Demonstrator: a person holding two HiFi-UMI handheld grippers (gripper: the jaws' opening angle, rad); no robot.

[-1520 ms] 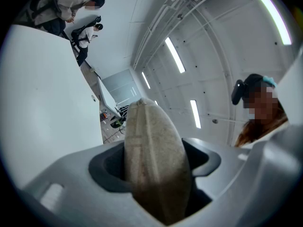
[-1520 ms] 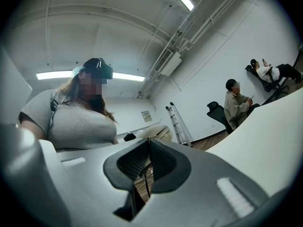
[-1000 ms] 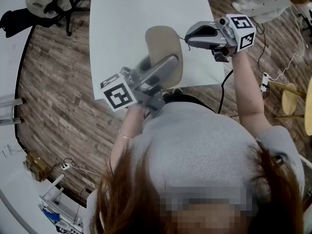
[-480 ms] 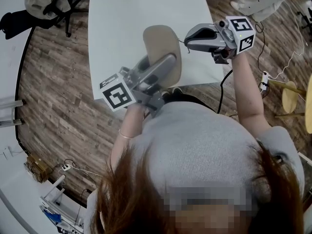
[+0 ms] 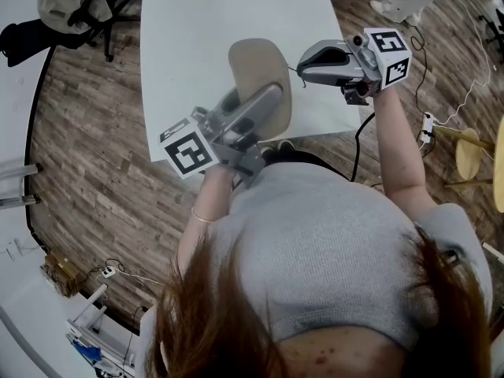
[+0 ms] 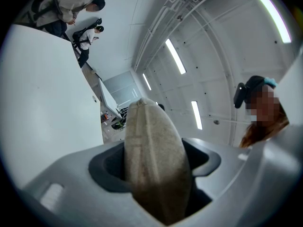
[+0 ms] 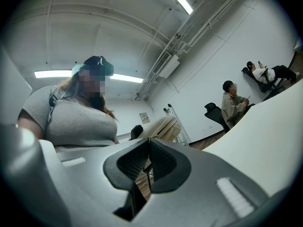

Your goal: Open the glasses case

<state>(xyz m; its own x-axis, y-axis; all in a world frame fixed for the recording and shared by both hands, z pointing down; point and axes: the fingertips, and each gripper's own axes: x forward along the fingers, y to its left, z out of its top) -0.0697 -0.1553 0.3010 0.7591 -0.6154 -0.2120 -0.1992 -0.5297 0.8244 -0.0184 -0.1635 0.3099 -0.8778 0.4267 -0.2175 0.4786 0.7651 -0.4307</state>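
A beige oval glasses case (image 5: 256,73) is held up over the near edge of the white table (image 5: 197,30). My left gripper (image 5: 262,107) is shut on its lower end, one jaw on each broad face. In the left gripper view the case (image 6: 151,141) stands on edge between the jaws of the left gripper (image 6: 154,176), its seam toward the camera. My right gripper (image 5: 302,63) is shut, with its tip just right of the case's right edge. A thin dark strand shows at that tip; whether it is pinched I cannot tell. In the right gripper view the pads of the right gripper (image 7: 147,161) meet, and the case (image 7: 163,126) lies beyond them.
The table's near edge runs just under the case, with wooden floor (image 5: 87,148) around it. A chair with a jacket (image 5: 71,2) stands at the far left, a round stool (image 5: 468,160) and cables at the right. Seated people (image 7: 232,105) are by the far wall.
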